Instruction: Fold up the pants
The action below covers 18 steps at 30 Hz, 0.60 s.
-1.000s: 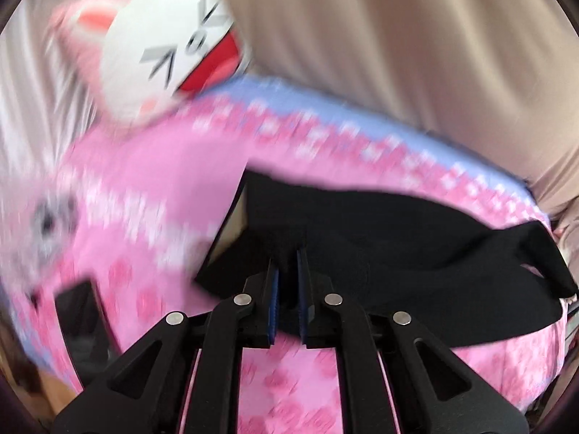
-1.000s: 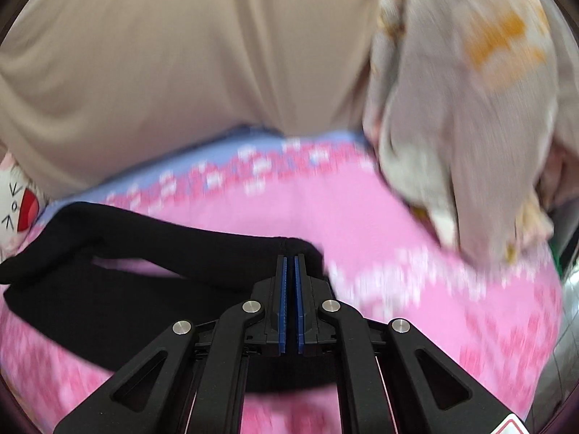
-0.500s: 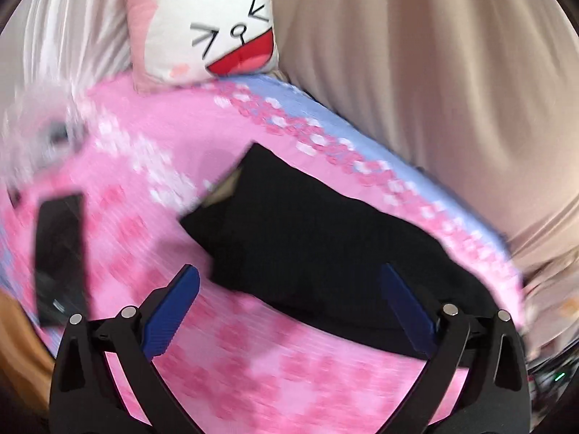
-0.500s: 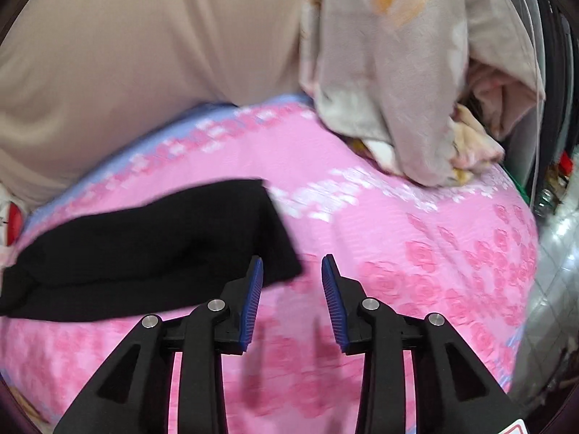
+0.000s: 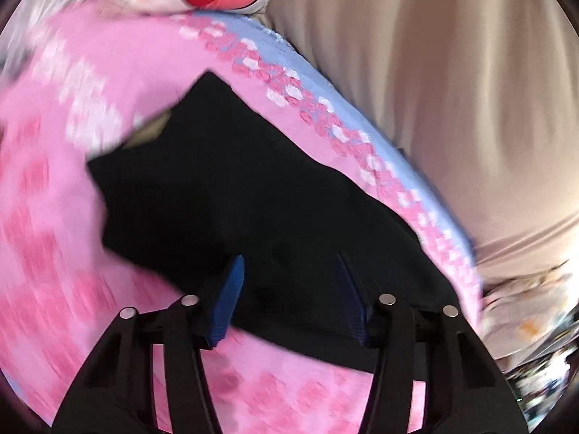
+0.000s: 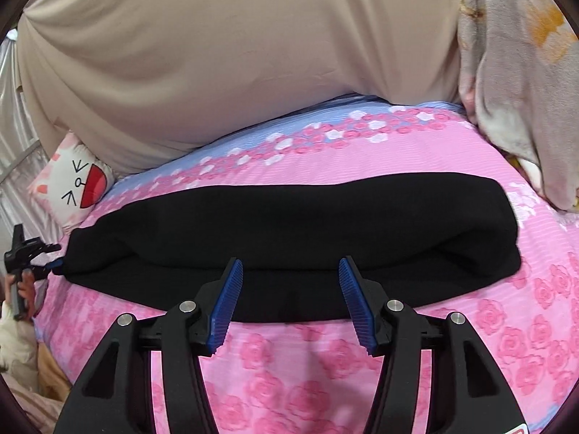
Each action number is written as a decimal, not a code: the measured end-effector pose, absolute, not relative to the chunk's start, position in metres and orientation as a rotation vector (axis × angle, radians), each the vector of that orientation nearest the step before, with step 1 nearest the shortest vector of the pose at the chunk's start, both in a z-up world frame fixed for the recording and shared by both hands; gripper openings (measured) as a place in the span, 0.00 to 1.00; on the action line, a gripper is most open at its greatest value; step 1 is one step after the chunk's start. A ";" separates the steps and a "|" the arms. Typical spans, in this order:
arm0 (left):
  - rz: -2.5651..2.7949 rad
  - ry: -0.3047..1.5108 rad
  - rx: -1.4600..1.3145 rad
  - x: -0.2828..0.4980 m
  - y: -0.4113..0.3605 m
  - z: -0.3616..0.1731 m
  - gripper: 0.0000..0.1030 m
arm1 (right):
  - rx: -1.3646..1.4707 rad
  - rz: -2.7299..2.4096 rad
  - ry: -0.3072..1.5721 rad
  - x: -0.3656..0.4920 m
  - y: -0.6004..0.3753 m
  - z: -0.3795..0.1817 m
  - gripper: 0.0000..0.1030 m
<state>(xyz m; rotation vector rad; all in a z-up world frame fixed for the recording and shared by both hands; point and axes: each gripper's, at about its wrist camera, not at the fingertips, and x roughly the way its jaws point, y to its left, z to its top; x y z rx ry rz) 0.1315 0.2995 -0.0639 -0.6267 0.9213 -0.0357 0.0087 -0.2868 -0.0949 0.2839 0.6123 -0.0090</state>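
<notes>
We take the black pants (image 6: 289, 238) as our landmark: they lie folded into a long band across the pink rose-patterned bedspread (image 6: 325, 369), with the lavender border of that spread running along their far edge.

Our right gripper (image 6: 289, 302) tilts downward at the near long edge of the pants, about midway along the band. Its blue pads (image 6: 228, 303) stand apart and are spreading wider; the black cloth shows in the gap behind them, but the pads do not press on it.

Our left gripper (image 5: 289, 298) angles down more steeply over the near edge of the pants (image 5: 253, 209). In the right wrist view it appears small at the left end of the band, gripped by a hand at the frame's edge. Its jaws are parted and drawing inward, with black fabric showing between them; this view is blurred, and we see no pinch on the cloth.

Beyond the pants' left end sits a white cat-face cushion (image 6: 72, 184). A beige draped sheet (image 6: 235, 54) rises behind the far edge, and a greyish floral blanket (image 6: 517, 72) hangs past the right end.
</notes>
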 end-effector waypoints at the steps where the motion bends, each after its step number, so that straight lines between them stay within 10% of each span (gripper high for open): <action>1: 0.009 0.967 -0.610 0.141 0.306 -0.068 0.24 | 0.287 -0.008 0.609 0.010 -0.284 -0.094 0.53; 4: -0.018 0.995 -0.640 0.143 0.316 -0.066 0.25 | 0.312 -0.014 0.604 0.009 -0.281 -0.092 0.53; 6: -0.002 1.001 -0.614 0.130 0.317 -0.061 0.50 | 0.319 -0.017 0.607 0.007 -0.278 -0.091 0.53; 7: 0.003 1.005 -0.638 0.119 0.317 -0.061 0.82 | 0.313 -0.021 0.610 0.007 -0.276 -0.091 0.53; 9: 0.024 0.987 -0.696 0.104 0.319 -0.064 0.95 | 0.304 -0.020 0.620 0.008 -0.270 -0.093 0.53; 13: -0.011 0.991 -0.768 0.105 0.329 -0.076 0.90 | 0.307 0.005 0.649 0.020 -0.260 -0.098 0.53; 18: -0.038 1.002 -0.686 0.144 0.326 -0.074 0.27 | 0.284 0.044 0.650 0.032 -0.240 -0.097 0.53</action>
